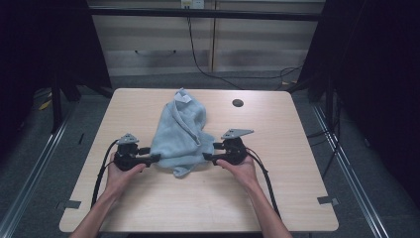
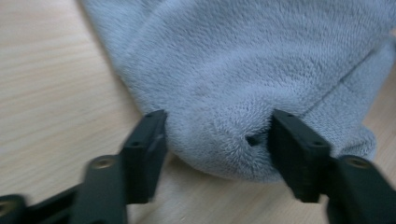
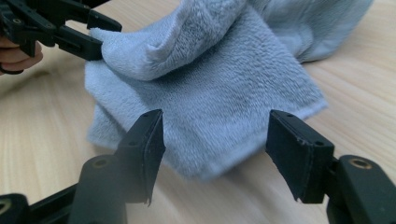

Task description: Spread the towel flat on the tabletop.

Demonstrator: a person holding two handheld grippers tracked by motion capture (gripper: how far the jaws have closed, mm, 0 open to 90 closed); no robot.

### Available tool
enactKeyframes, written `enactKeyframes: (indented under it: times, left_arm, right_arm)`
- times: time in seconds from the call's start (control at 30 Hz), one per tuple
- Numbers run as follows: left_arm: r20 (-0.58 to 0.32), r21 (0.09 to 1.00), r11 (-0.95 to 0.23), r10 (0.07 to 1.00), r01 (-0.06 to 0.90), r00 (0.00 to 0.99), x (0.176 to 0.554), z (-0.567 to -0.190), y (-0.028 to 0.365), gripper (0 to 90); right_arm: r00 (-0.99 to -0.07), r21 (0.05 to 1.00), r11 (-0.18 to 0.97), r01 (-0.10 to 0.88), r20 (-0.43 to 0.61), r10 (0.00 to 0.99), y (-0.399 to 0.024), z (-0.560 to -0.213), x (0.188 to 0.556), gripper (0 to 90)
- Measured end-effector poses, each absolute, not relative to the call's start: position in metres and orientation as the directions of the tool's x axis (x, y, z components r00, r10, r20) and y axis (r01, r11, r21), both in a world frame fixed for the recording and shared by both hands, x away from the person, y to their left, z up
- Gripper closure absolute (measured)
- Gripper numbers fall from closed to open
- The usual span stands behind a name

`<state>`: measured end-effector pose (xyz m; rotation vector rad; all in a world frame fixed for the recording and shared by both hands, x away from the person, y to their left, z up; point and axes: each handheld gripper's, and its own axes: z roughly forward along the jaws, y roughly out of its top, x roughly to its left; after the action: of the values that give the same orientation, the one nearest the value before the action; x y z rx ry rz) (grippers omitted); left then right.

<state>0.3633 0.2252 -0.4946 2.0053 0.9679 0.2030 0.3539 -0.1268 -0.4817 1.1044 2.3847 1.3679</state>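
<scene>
High view: a crumpled pale blue towel (image 1: 178, 134) lies mid-counter (image 1: 277, 188), with the left tongs (image 1: 153, 157) at its left edge and the right tongs (image 1: 208, 155) at its right edge. Both pairs of jaws stand wide apart. A rounded fold sits between the left jaws, a flat corner between the right, neither pinched.
</scene>
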Motion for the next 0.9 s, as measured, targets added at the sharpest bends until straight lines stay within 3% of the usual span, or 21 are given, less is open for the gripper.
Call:
enactKeyframes:
  times: [0.03, 0.1, 0.13, 0.17, 0.2, 0.23, 0.27, 0.53, 0.83, 0.9]
  left_arm:
    - [-0.211, 0.768, -0.319, 0.692, 0.555, 0.69, 0.362, -0.495, 0.224, 65.6]
    - [-0.21, 0.763, -0.333, 0.683, 0.554, 0.7, 0.36, -0.495, 0.223, 72.3]
    - [-0.21, 0.763, -0.333, 0.683, 0.554, 0.7, 0.36, -0.495, 0.223, 74.6]
    - [-0.221, 0.763, -0.328, 0.678, 0.557, 0.701, 0.36, -0.495, 0.223, 75.9]
    - [-0.223, 0.763, -0.329, 0.674, 0.556, 0.704, 0.359, -0.495, 0.223, 75.9]
    - [-0.229, 0.766, -0.329, 0.663, 0.552, 0.713, 0.355, -0.493, 0.224, 77.5]
    - [-0.228, 0.767, -0.334, 0.656, 0.547, 0.719, 0.353, -0.491, 0.225, 78.2]
    - [-0.258, 0.783, -0.325, 0.606, 0.53, 0.752, 0.328, -0.478, 0.226, 78.7]
    - [-0.275, 0.79, -0.378, 0.486, 0.483, 0.83, 0.278, -0.468, 0.216, 78.3]
    - [-0.277, 0.787, -0.393, 0.464, 0.476, 0.842, 0.269, -0.467, 0.214, 73.4]
  right_arm:
    - [-0.708, 0.789, 0.319, 0.524, 0.196, 0.679, -0.12, -0.489, 0.357, 37.3]
    - [-0.709, 0.775, 0.331, 0.538, 0.203, 0.675, -0.116, -0.497, 0.359, 47.1]
    - [-0.709, 0.775, 0.331, 0.538, 0.203, 0.675, -0.116, -0.497, 0.359, 47.1]
    - [-0.721, 0.766, 0.349, 0.54, 0.208, 0.66, -0.113, -0.503, 0.358, 63.8]
    - [-0.721, 0.766, 0.349, 0.54, 0.208, 0.66, -0.113, -0.503, 0.358, 63.8]
    - [-0.723, 0.773, 0.344, 0.533, 0.205, 0.659, -0.113, -0.502, 0.355, 79.0]
    - [-0.723, 0.78, 0.338, 0.527, 0.201, 0.661, -0.114, -0.5, 0.353, 82.9]
    - [-0.734, 0.811, 0.291, 0.507, 0.23, 0.639, -0.137, -0.483, 0.324, 85.6]
    - [-0.767, 0.819, 0.324, 0.474, 0.203, 0.608, -0.157, -0.464, 0.276, 85.6]
    - [-0.778, 0.817, 0.34, 0.466, 0.195, 0.598, -0.163, -0.462, 0.257, 85.6]
